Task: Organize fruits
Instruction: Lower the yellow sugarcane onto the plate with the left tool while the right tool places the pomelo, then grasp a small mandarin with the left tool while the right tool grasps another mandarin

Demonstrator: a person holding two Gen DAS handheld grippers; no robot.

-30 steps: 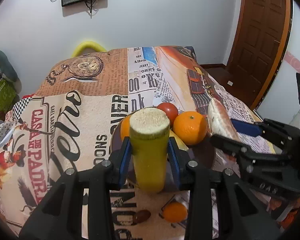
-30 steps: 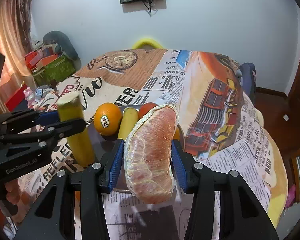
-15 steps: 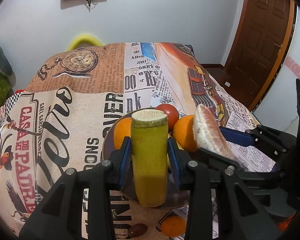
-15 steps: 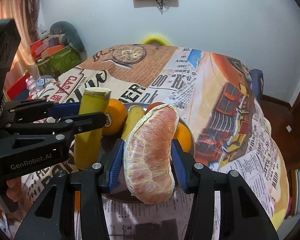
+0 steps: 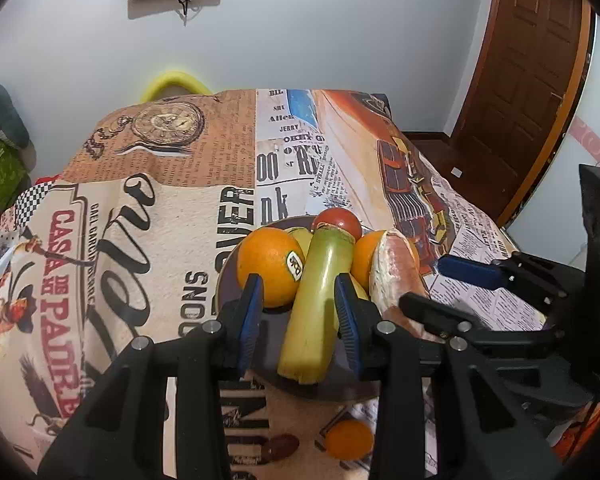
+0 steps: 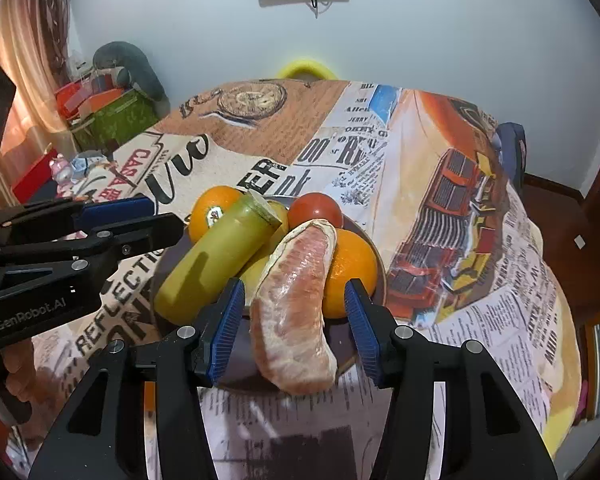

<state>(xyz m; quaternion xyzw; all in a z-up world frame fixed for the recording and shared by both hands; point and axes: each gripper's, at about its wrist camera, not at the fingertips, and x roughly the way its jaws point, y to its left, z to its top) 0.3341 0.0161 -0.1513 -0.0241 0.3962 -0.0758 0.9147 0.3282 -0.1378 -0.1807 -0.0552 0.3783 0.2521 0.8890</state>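
We see the left claw (image 5: 298,312) spread wide, its blue pads clear of the green-yellow stalk piece (image 5: 318,304) that lies tilted between them, its far end propped on the fruit heap and its cut near end low on the dark plate (image 5: 340,390). At ten o'clock from the stalk sits a stickered orange (image 5: 270,266), touching it; a tomato (image 5: 337,221) peeks out at twelve o'clock, behind the stalk's top. The right claw (image 6: 296,328) is also wide (both pads stand off the fruit), and the peeled pomelo wedge (image 6: 296,308) rests lengthwise between them, leaning against a second orange (image 6: 350,276) at two o'clock from it. From the right wrist the stalk piece shows at ten o'clock of the wedge, with a yellowish fruit (image 6: 260,272) tucked between the two. Off the plate, a small orange (image 5: 349,436) lies on the printed cloth of the worktop (image 5: 140,220) at six o'clock, with a dark brown thing (image 5: 280,446) just beside it that we cannot identify.
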